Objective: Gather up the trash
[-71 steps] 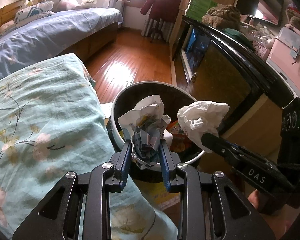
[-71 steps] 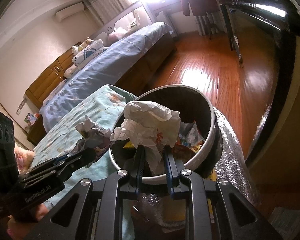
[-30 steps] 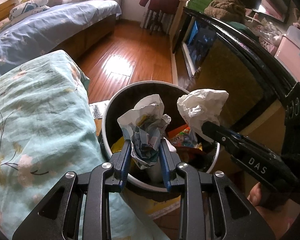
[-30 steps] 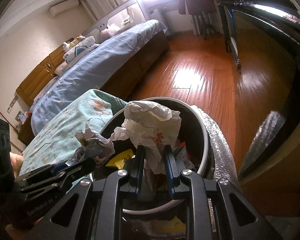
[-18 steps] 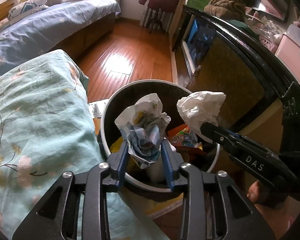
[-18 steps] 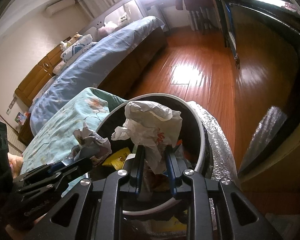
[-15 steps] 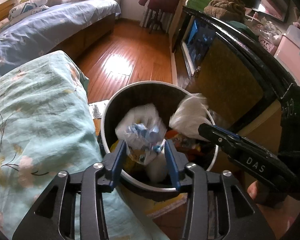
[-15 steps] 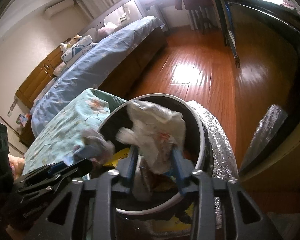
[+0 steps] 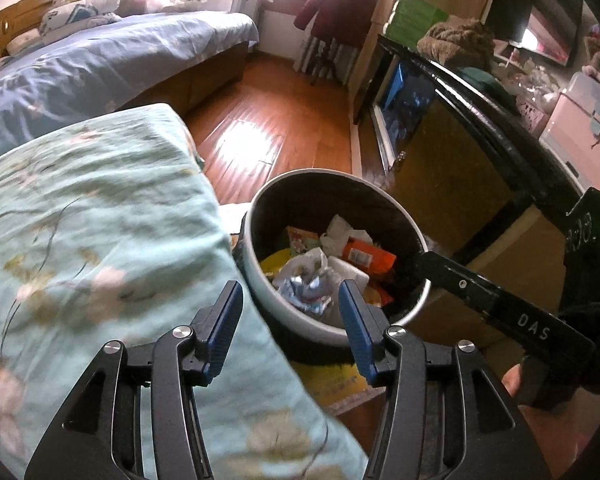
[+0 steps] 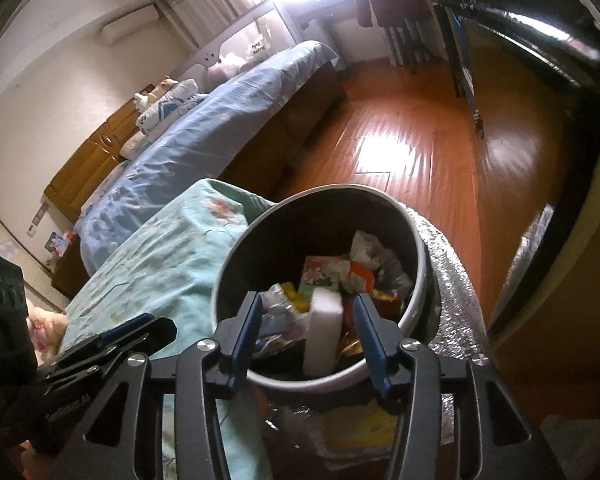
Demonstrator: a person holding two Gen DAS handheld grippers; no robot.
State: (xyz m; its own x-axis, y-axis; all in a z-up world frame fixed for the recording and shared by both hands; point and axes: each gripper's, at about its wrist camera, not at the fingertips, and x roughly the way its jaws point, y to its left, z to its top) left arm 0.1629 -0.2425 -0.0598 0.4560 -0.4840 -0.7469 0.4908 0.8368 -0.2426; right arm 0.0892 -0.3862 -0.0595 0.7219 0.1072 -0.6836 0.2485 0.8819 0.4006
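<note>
Both claws over the bin [image 9: 422, 240], jaws opening, nothing between the pads. Left gripper [image 9: 291, 332] hangs at the near rim, beside the teal quilt [image 9: 100, 220]; right gripper [image 10: 306, 332] likewise, above the near rim. Crumpled wad [image 9: 308, 284] lies on top of the trash heap inside, white paper [image 9: 336, 232] further back among wrappers. Release step looks done; to finish it well, lift clear of the rim before swinging off, don't snag the liner, then look for more trash

bin [image 9: 260, 280] base hidden, floral quilt [image 9: 80, 240] blurred, cropped
</note>
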